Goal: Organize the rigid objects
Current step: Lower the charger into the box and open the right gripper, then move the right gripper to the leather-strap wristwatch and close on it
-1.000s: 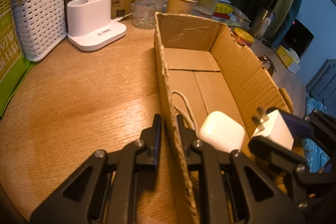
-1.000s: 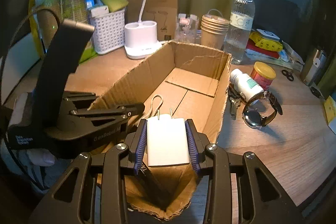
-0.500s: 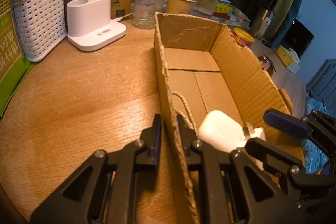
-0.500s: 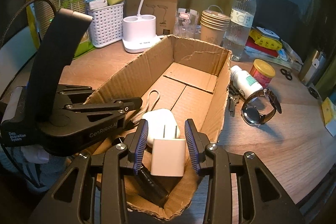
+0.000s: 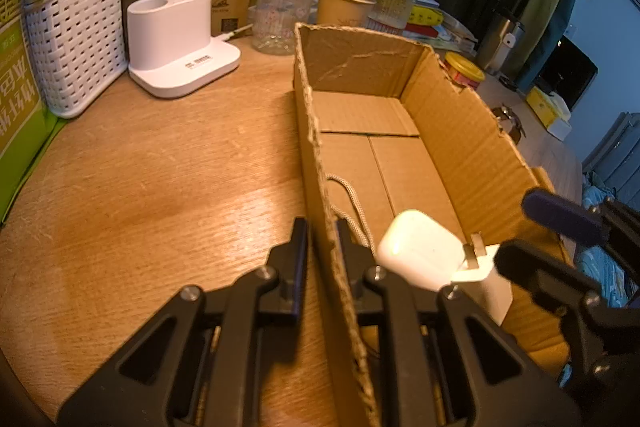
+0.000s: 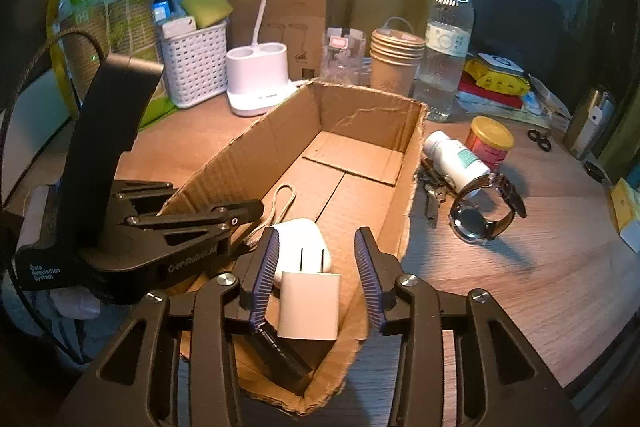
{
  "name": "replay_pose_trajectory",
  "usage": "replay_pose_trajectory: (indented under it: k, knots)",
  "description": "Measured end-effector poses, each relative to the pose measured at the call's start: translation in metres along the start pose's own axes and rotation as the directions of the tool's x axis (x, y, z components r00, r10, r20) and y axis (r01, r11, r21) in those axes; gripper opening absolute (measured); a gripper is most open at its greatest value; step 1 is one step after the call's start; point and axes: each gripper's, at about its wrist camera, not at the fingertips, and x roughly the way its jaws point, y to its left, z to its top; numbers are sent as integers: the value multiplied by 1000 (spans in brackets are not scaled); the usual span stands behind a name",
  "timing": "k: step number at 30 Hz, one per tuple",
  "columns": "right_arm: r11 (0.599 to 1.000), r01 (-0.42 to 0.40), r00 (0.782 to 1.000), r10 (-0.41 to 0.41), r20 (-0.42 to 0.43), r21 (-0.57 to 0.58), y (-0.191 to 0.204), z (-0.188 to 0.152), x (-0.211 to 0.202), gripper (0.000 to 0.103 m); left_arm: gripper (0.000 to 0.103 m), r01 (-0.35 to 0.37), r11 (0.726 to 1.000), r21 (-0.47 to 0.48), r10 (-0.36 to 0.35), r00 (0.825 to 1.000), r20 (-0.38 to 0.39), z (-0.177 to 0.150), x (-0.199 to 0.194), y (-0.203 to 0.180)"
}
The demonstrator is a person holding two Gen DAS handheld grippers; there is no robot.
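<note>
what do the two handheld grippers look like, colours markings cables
Both are matte black plastic with triangular cut-outs and silver screws. The right gripper has ribbed blue-purple pads lining its jaws. The left gripper shows dark pads; in the right wrist view its side carries white lettering, a tall black handle and a braided brownish cable.

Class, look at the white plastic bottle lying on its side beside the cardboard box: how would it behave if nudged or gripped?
The white plastic bottle lies on its rounded side, so a nudge would probably roll it. Its smooth wall may slip in a gripper. It looks rigid, so unlikely to flex.
</note>
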Motion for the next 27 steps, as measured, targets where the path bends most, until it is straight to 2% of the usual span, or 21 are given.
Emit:
replay_pose_trajectory:
  k: [9, 13, 21, 27]
  knots:
    - [999, 6, 999, -8, 40, 43, -12, 3, -11, 47, 14, 0, 1000, 0, 0, 1000, 0, -1, 1, 0]
    - [997, 10, 997, -16, 74, 83, -23, 5, -19, 55, 14, 0, 1000, 0, 0, 1000, 0, 0, 0, 0]
    - [987, 29, 995, -44, 92, 155, -48, 3, -21, 55, 14, 0, 1000, 0, 0, 1000, 0, 0, 0, 0]
    - [974, 84, 991, -104, 87, 209, -71, -1, -16, 55, 14, 1, 1000, 0, -1, 1000, 0, 0, 0, 0]
